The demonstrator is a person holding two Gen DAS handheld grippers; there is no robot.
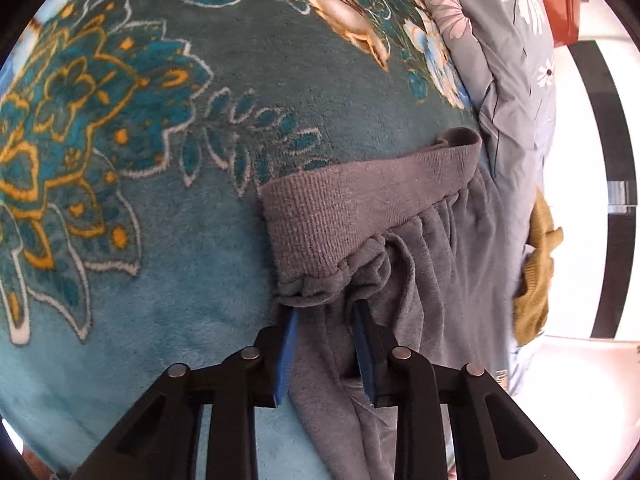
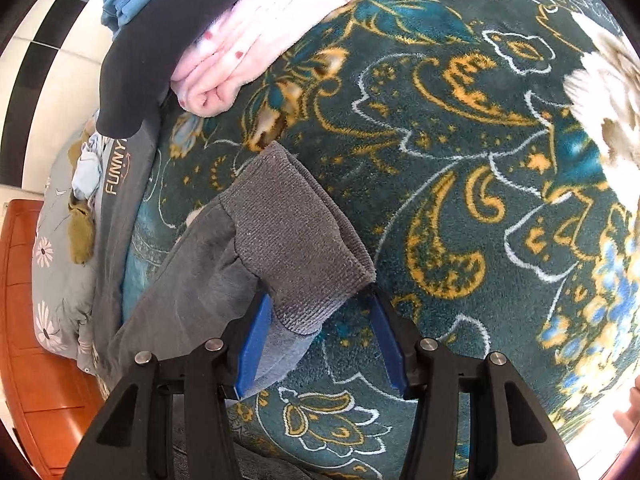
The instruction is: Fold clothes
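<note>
Both grippers on grey sweatpants (image 1: 420, 248): left (image 1: 326, 308) clamps waistband; right (image 2: 320, 300) half-open round cuff. Pink towel (image 2: 248, 40) right view only.

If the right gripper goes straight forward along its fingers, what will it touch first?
Most likely the ribbed grey cuff of the grey garment, which already lies between the open fingers of the right gripper. Beyond it is only the teal floral blanket, though depth is unclear.
</note>
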